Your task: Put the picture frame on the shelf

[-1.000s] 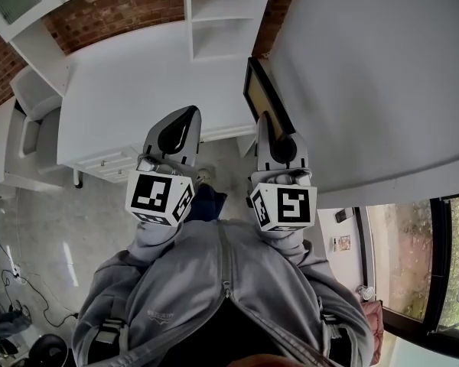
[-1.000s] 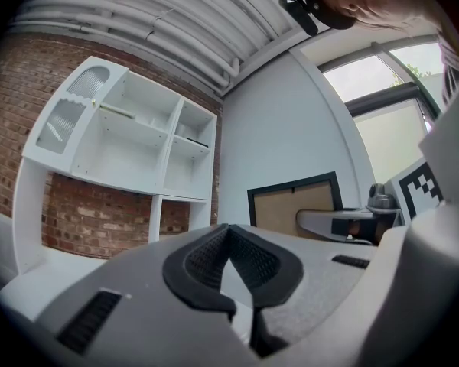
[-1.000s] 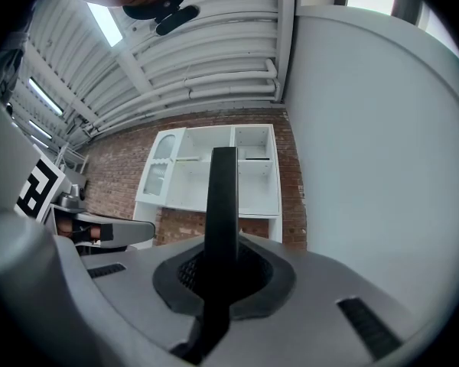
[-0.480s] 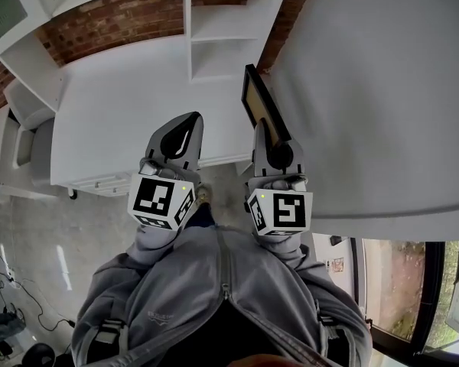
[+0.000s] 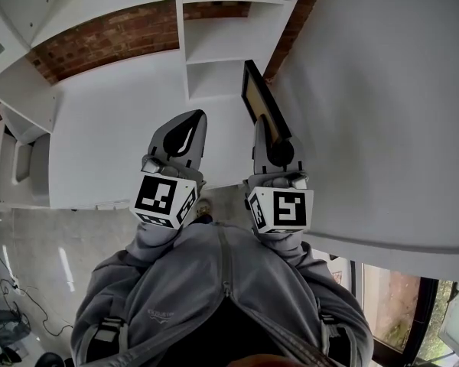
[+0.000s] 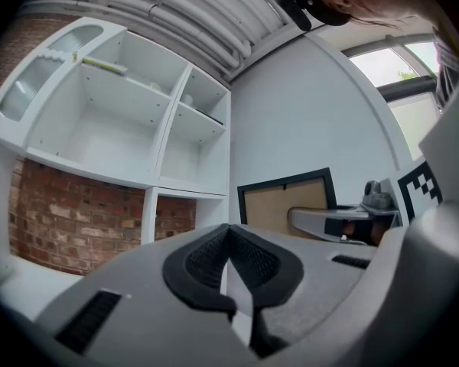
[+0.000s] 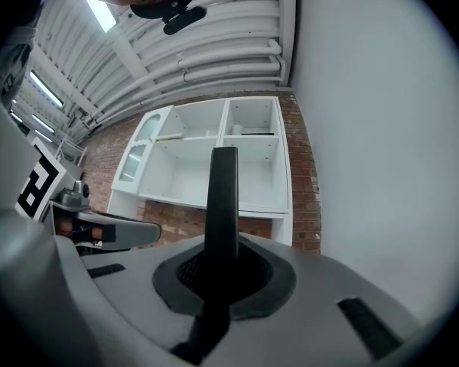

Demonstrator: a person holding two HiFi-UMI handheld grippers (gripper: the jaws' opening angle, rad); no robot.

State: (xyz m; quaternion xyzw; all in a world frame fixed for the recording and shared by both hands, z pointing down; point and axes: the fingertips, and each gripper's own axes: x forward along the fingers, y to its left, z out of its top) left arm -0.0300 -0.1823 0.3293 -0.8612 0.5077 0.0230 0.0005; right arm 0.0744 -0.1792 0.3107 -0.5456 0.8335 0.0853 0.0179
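The picture frame [image 5: 258, 96] is black with a tan inside. My right gripper [image 5: 262, 122] is shut on its lower edge and holds it upright in the air. In the right gripper view the frame [image 7: 223, 193] shows edge-on, rising from between the jaws in front of the white shelf unit [image 7: 206, 167]. My left gripper [image 5: 192, 118] is shut and empty, level with the right one and to its left. From the left gripper view, the frame [image 6: 284, 202] and the right gripper [image 6: 340, 222] lie to the right, the open shelf compartments [image 6: 130, 121] ahead.
A white counter [image 5: 115, 136] runs below the shelf unit [image 5: 214, 40], with a brick wall [image 5: 99, 33] behind it. A plain white wall [image 5: 382, 90] stands at the right. Grey floor [image 5: 53, 243] lies below, with cables at the left.
The shelf unit and counter have come nearer to both grippers. The right gripper keeps its hold on the frame, and the left stays beside it.
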